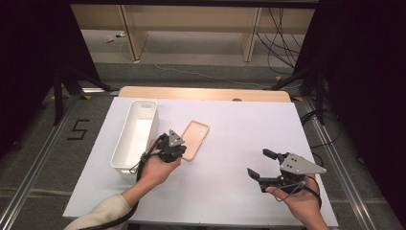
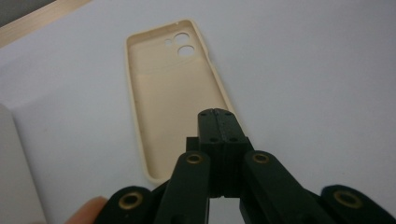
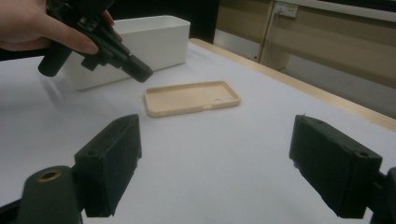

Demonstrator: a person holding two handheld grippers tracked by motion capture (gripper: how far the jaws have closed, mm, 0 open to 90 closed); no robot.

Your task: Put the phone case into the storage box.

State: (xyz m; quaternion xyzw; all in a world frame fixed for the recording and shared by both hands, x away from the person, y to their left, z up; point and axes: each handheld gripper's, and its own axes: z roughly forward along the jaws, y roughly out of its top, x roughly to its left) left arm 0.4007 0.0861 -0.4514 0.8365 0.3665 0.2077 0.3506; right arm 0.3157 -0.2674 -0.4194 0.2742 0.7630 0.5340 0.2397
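The beige phone case point(image 1: 195, 140) lies flat on the white-covered bench point(image 1: 230, 191), hollow side up, its camera cutouts at the far end, a little left of the middle in the high view and just to the 3 o'clock side of the long white bin point(image 1: 135, 134). The left tool point(image 1: 178, 152) hangs over the near end of the case, pointing down toward 1 o'clock; in the left gripper view its jaws are clenched together with nothing between them, their tips poised above the case's lower half; whether they touch it I cannot tell. In the right gripper view the same tool point(image 3: 140, 72) sits near the case's point(image 3: 191, 98) closer short edge. The right tool point(image 1: 258, 165) rests well apart at 4 o'clock on the bench, jaws spread wide and released, holding nothing.
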